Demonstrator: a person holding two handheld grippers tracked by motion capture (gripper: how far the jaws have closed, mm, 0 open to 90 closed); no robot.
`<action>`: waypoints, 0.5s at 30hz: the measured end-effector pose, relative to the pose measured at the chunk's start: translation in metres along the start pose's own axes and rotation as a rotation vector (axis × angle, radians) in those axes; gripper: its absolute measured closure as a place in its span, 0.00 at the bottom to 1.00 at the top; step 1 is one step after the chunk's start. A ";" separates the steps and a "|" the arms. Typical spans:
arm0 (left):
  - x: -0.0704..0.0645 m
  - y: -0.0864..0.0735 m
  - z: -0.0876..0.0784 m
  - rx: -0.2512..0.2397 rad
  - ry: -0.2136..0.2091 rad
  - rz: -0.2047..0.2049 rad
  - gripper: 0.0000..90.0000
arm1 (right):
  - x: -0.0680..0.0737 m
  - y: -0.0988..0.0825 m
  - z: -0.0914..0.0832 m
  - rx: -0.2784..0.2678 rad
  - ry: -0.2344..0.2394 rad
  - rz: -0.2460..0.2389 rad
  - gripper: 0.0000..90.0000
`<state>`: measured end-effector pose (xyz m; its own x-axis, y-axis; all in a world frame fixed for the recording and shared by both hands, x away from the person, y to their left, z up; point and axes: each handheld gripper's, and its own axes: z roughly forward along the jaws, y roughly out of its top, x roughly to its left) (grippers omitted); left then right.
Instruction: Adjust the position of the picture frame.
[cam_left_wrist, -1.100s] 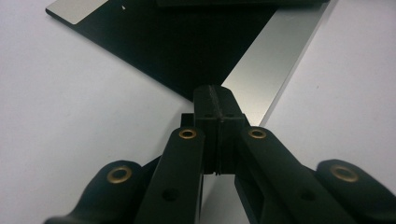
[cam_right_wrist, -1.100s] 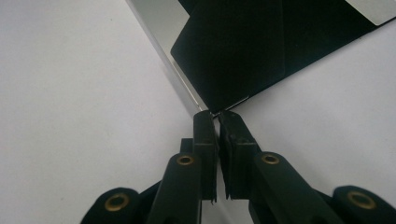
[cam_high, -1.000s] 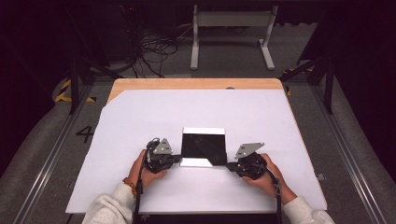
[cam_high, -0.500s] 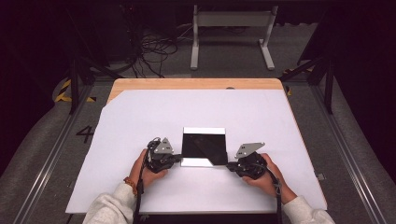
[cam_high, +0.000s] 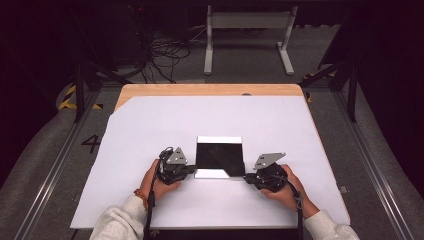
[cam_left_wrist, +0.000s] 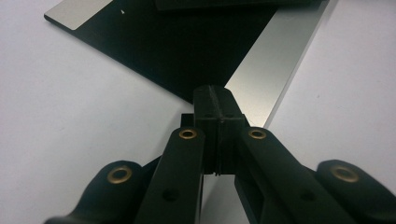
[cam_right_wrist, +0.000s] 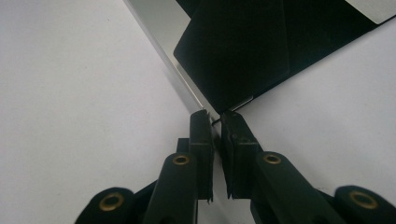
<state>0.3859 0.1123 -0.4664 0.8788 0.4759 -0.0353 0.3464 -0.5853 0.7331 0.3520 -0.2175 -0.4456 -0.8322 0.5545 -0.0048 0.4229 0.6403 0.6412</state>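
Note:
A flat black sheet (cam_high: 219, 155) with pale strips along its far and near edges lies on the white table top (cam_high: 150, 125). My left gripper (cam_high: 194, 170) is at the sheet's near left corner. In the left gripper view its jaws (cam_left_wrist: 215, 91) are pressed together over that corner of the sheet (cam_left_wrist: 187, 42). My right gripper (cam_high: 246, 176) is at the near right corner, where a black flap lies folded over. In the right gripper view its jaws (cam_right_wrist: 214, 116) stand almost together, with the tip of the sheet's (cam_right_wrist: 261, 51) corner in the thin slit between them.
The white surface extends well beyond the sheet on every side, with a wooden edge (cam_high: 210, 89) at the back. Beyond the table are cables (cam_high: 165, 55) on the floor and a grey stand (cam_high: 247, 30). Metal rails (cam_high: 55, 165) run along both sides.

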 end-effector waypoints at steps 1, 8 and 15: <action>0.000 0.000 0.000 0.001 0.000 0.000 1.00 | 0.000 0.000 0.000 -0.001 0.000 0.001 0.92; 0.000 0.001 0.001 0.000 -0.003 0.004 1.00 | -0.001 -0.001 -0.001 0.001 -0.001 -0.001 0.92; 0.000 0.001 0.001 -0.001 -0.012 0.003 1.00 | -0.003 -0.001 -0.001 0.001 0.007 0.009 0.92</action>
<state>0.3870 0.1108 -0.4666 0.8835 0.4666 -0.0414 0.3437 -0.5856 0.7341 0.3540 -0.2199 -0.4456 -0.8306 0.5568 0.0064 0.4311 0.6357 0.6403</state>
